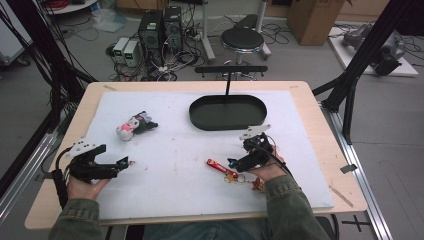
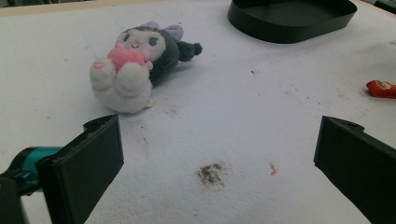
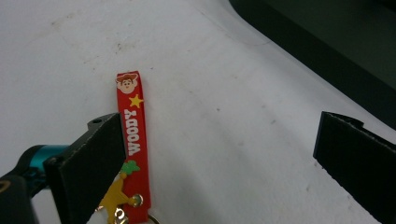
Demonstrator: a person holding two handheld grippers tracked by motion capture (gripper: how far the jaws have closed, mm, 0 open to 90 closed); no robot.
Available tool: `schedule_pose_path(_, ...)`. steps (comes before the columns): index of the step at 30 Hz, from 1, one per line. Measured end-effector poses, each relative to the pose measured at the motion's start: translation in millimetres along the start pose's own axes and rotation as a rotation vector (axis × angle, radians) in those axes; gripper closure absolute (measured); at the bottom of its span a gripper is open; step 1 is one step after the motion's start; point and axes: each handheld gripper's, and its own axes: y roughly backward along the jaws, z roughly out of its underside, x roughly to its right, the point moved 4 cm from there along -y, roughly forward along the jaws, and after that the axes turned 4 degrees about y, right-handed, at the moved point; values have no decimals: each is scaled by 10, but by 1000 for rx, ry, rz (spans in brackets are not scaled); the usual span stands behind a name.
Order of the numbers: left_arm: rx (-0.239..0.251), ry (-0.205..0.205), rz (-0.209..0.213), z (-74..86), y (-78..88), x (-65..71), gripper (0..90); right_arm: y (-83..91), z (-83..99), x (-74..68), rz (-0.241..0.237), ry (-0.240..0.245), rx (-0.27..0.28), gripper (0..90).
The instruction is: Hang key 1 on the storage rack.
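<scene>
- My right gripper [image 1: 234, 163] is spread wide over the red Woody keychain [image 3: 132, 135], near the mat's front edge.
- My left gripper [image 1: 127, 161], released, faces bare white mat [image 1: 175, 145].
- Beyond sit the plush toy [image 2: 135, 63] and the black tray [image 1: 227, 123] at the far edge.

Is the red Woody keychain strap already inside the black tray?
No, the red Woody strap lies on the white mat by the right gripper, well short of the black tray.

Even, bright overhead light, soft shadows, perhaps slight blur near frame edges.
</scene>
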Motion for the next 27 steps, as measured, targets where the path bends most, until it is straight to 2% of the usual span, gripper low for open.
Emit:
schedule_pose_path(7,-3,0,-1,3,-4,1,18,-109,-137,-91,-36,34,-30,19)
schedule_pose_path(12,1,0,-1,0,-1,-2,17,-182,-189,-145,-58,41,-58,19)
schedule_pose_path(19,-5,-2,-1,2,-2,-3,17,-352,-232,-286,-105,72,-120,19)
schedule_pose_path(25,-23,2,6,11,-16,1,18,-447,-250,-370,-110,74,-151,20)
schedule_pose_path(27,-24,0,5,12,-19,6,18,-491,-250,-417,-106,82,-176,75)
